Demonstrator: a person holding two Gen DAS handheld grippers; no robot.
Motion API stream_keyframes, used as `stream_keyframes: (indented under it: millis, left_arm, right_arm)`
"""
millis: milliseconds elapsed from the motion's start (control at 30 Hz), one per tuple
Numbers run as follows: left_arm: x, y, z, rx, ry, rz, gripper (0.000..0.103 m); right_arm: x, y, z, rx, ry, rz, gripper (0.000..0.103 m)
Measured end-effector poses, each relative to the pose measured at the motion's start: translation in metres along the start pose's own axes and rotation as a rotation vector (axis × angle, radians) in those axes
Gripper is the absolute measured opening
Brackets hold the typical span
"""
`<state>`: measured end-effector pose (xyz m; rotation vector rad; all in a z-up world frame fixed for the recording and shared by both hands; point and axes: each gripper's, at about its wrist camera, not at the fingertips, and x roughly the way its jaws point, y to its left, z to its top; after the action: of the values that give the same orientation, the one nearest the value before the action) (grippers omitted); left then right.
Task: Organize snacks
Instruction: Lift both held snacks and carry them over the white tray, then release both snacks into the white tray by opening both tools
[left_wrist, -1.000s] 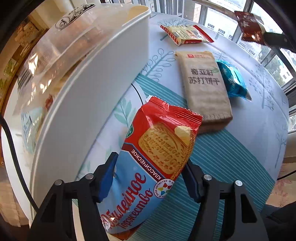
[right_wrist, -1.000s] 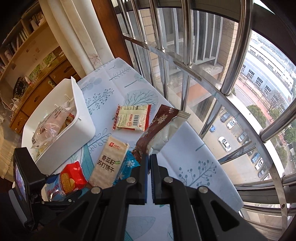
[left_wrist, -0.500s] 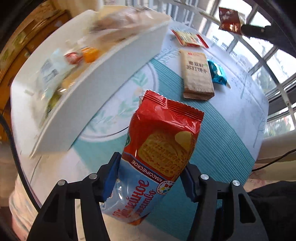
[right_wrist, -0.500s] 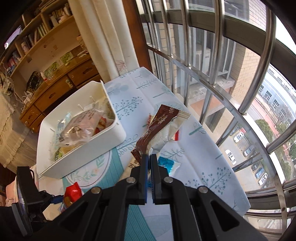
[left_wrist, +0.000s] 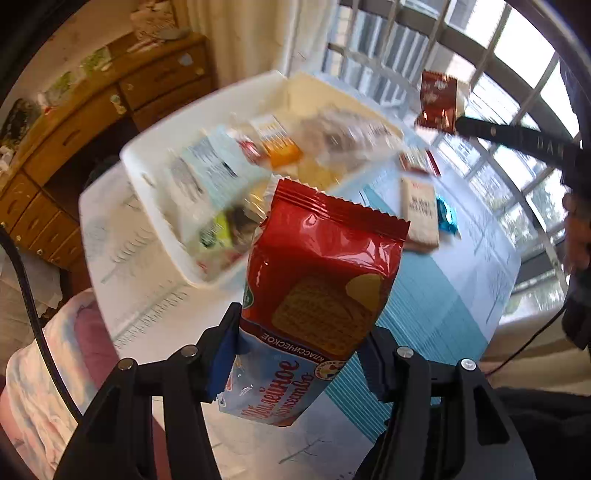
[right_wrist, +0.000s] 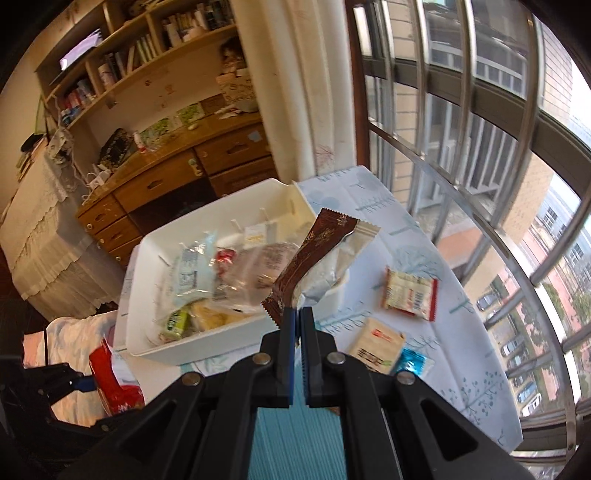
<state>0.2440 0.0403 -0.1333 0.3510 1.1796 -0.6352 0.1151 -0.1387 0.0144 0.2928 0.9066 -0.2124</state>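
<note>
- Your left gripper (left_wrist: 301, 354) has carried the red biscuit bag (left_wrist: 314, 295) up off the surface (left_wrist: 461, 295); its jaws are closing on the bag — it now hangs just before the white bin (left_wrist: 155, 192); drop-off looks next.
- Your right gripper (right_wrist: 297, 325), pressed together, pinches the brown wrapper (right_wrist: 314, 258) above the bin's rim.
- Only the right view shows the red-edged packet (right_wrist: 408, 293) sharply — the left blurs it.

A lived-in home room: wooden dresser (right_wrist: 177, 184), crowded bookshelves (right_wrist: 122, 48), tablecloth-covered table (right_wrist: 424, 258) beside barred windows (right_wrist: 461, 110).
</note>
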Motion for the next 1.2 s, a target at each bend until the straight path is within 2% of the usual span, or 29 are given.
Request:
stream_keyframes:
  millis: [333,533,733,800,867,967,1100,1200]
  left_arm:
    - [-0.032,0.044,0.059,-0.133,-0.117,0.061,0.056]
    - [-0.039,0.06,0.098,-0.214,-0.202,0.135,0.053]
    - [-0.035,0.066,0.122,-0.315,-0.236,0.135,0.054]
    - [-0.032,0.065,0.126,-0.345,-0.232,0.127,0.061]
    - [-0.035,0.063,0.127,-0.363,-0.267,0.108,0.076]
    - [-0.049,0.058,0.129,-0.353,-0.322,0.106,0.08]
    - [-0.063,0.055,0.124,-0.35,-0.341,0.109,0.082]
    - [-0.073,0.053,0.114,-0.36,-0.344,0.109,0.082]
  right_arm:
    - [0.006,0.044,0.041,-0.136,-0.049,0.077,0.003]
    - [0.012,0.059,0.065,-0.208,-0.081,0.101,0.003]
    - [0.024,0.062,0.082,-0.251,-0.082,0.114,0.003]
    - [0.028,0.062,0.085,-0.249,-0.074,0.1,0.004]
    - [0.033,0.06,0.086,-0.245,-0.055,0.088,0.012]
    - [0.034,0.056,0.085,-0.233,-0.046,0.095,0.019]
    - [0.026,0.052,0.08,-0.214,-0.046,0.089,0.021]
    - [0.017,0.051,0.074,-0.188,-0.051,0.079,0.027]
